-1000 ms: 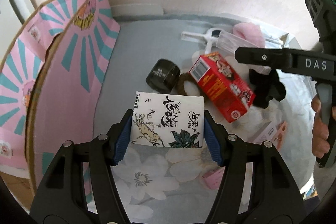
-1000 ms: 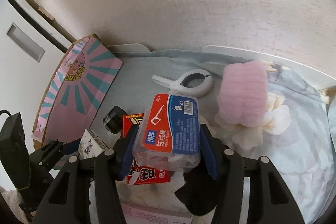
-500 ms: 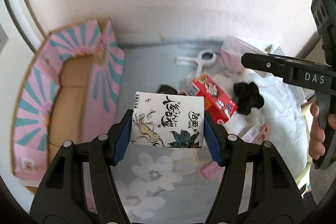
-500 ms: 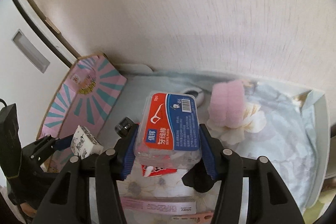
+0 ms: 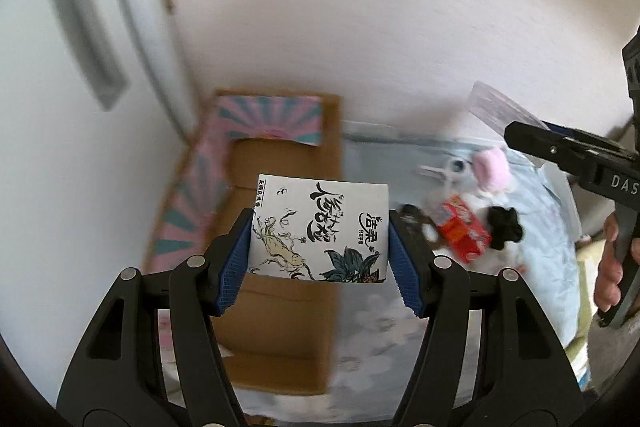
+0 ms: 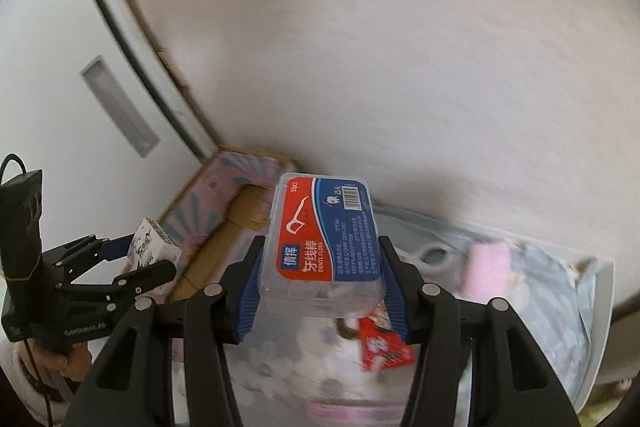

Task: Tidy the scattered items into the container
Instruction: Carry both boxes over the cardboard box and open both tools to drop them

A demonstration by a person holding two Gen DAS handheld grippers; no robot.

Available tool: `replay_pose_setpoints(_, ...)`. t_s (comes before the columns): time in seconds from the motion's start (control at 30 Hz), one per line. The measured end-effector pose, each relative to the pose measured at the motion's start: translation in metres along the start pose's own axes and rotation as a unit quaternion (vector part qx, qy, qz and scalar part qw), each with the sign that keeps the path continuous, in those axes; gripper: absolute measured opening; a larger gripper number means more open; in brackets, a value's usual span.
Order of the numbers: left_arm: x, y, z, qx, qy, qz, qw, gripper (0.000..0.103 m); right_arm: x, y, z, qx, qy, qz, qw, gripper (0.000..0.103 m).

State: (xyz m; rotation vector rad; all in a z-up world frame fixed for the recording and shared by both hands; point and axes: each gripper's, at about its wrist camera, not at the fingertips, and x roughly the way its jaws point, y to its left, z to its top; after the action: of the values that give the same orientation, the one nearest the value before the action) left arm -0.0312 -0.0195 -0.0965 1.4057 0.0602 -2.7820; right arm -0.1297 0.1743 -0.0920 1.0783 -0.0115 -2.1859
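Blue pads, left wrist view: the left gripper (image 5: 320,259) is clamped on a white tissue pack (image 5: 320,231) printed with ink drawings, one pad on each short side.
Cardboard box (image 5: 280,307): open, with pink and teal flaps, behind and under the pack from 10 to 6 o'clock.
Bed items: at 3 o'clock of the pack a red carton (image 5: 464,235), a black scrunchie (image 5: 505,229) and a pink fluffy roll (image 5: 491,169) lie blurred on the floral sheet (image 5: 380,315).
Right edge: the right gripper (image 5: 560,151) enters at 2 o'clock, a hand (image 5: 612,267) on its handle.
Blue pads, right wrist view: the right gripper (image 6: 320,275) grips a clear dental floss box (image 6: 322,239) with a red and blue label, held off the bed.
Cardboard box (image 6: 236,223): at 10 o'clock of the floss box, against the wall.
Left gripper (image 6: 136,259): at 9 o'clock, holding the tissue pack (image 6: 154,243) near the box's edge.
Below: the red carton (image 6: 384,345) at 5 o'clock, the pink fluffy roll (image 6: 486,267) at 3 o'clock.
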Motion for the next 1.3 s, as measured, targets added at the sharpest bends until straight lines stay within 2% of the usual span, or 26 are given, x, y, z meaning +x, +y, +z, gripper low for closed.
replay_pose_setpoints(0.07, -0.009, 0.017, 0.000, -0.003, -0.008, 0.018, 0.9998, 0.060, 0.006, 0.018, 0.007, -0.015, 0.000, 0.009, 1.000, 0.049)
replay_pose_setpoints(0.23, -0.011, 0.051, -0.007, -0.017, 0.001, 0.030, 0.9994, 0.060, 0.036, 0.066, 0.023, -0.055, 0.017, 0.039, 0.998, 0.049)
replay_pose_setpoints(0.37, 0.009, 0.066, -0.019, -0.021, 0.034, 0.019, 0.9990, 0.060, 0.073, 0.096, 0.031, -0.072, 0.045, 0.050, 0.995, 0.049)
replay_pose_setpoints(0.53, 0.047, 0.073, -0.034, -0.013, 0.070, 0.014, 0.9974, 0.060, 0.136, 0.117, 0.036, -0.090, 0.102, 0.034, 0.990, 0.049)
replay_pose_setpoints(0.77, 0.086, 0.075, -0.053, 0.000, 0.107, 0.002, 0.9942, 0.060, 0.214, 0.129, 0.024, -0.117, 0.169, -0.013, 0.979, 0.049)
replay_pose_setpoints(0.9, 0.098, 0.074, -0.057, 0.008, 0.119, -0.003, 0.9929, 0.060, 0.238, 0.129, 0.019, -0.110, 0.187, -0.017, 0.976, 0.049)
replay_pose_setpoints(1.3, 0.096, 0.070, -0.052, 0.008, 0.118, -0.016, 0.9929, 0.060, 0.244, 0.116, 0.020, -0.093, 0.190, -0.015, 0.977, 0.049)
